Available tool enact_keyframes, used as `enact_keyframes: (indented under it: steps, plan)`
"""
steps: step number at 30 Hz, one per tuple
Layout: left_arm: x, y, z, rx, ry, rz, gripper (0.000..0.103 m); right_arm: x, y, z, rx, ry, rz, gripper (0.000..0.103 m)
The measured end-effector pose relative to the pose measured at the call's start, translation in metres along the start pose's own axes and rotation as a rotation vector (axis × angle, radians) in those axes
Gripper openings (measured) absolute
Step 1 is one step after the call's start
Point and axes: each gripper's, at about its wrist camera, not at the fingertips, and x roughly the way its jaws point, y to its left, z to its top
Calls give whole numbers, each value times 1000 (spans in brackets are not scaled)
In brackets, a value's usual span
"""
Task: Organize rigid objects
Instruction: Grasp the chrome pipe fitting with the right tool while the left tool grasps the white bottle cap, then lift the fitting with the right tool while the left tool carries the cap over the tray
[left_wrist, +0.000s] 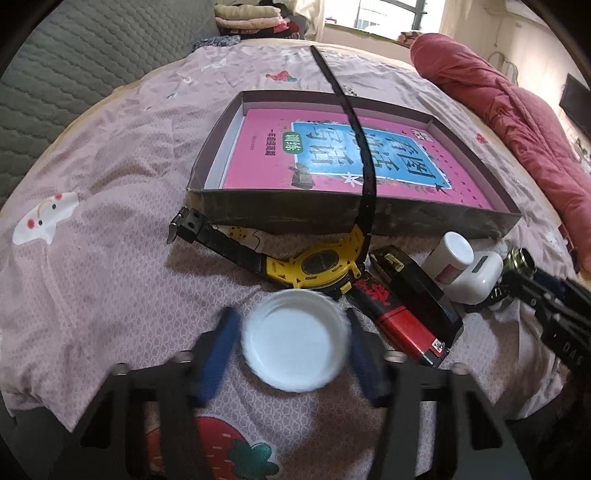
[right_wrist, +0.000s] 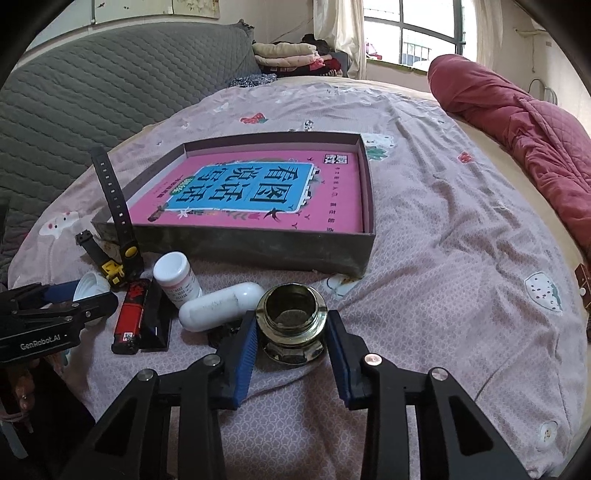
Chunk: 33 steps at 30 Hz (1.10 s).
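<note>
While both cameras look across the same bed, going one view at a time:

Left wrist, gripper: the left gripper (left_wrist: 291, 343) has its jaws around a white plastic cap (left_wrist: 293, 339), open side up. It's blurry, and the blue pads (left_wrist: 218, 354) sit right at its rim, so clamped on it as far as I can tell.
Left wrist, clutter: just past the cap lies a yellow and black watch (left_wrist: 317, 264), one strap propped up over the edge of the box (left_wrist: 229, 205). Right of it are a red lighter (left_wrist: 399, 321) and a flat black case (left_wrist: 417, 284), touching side by side. Then come a small white pill bottle (left_wrist: 448, 258) and a white capsule-shaped case (left_wrist: 476, 273).
Left wrist, box: dark and shallow, open, on the pink bedsheet (left_wrist: 110, 258), with a pink book (left_wrist: 340, 158) lying flat inside.

Right wrist, gripper: the right gripper (right_wrist: 291, 332) straddles a glass jar (right_wrist: 291, 321), upright on the sheet with no lid on. The left pad touches it, the right one looks just off it, so can't call it gripped or loose.
Right wrist, jar spot: in front of the box's near right corner, outside it, just beside the capsule case.
Right wrist, other side: the left gripper shows at the left edge with the cap.
Right wrist, background: a rolled red quilt (right_wrist: 517, 122) on the right, a grey quilted headboard (right_wrist: 92, 85) on the left.
</note>
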Motion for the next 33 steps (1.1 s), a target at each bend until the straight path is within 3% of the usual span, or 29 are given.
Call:
enact_keyframes:
  steps: [14,33]
  plan:
    - [-23,-6,-3,32,-70,-38,51,-12,-19,4,90,-33,16,37]
    - [-41,-8,-5,64,-136,-33,51,-35,8,5,8,-94,32,37]
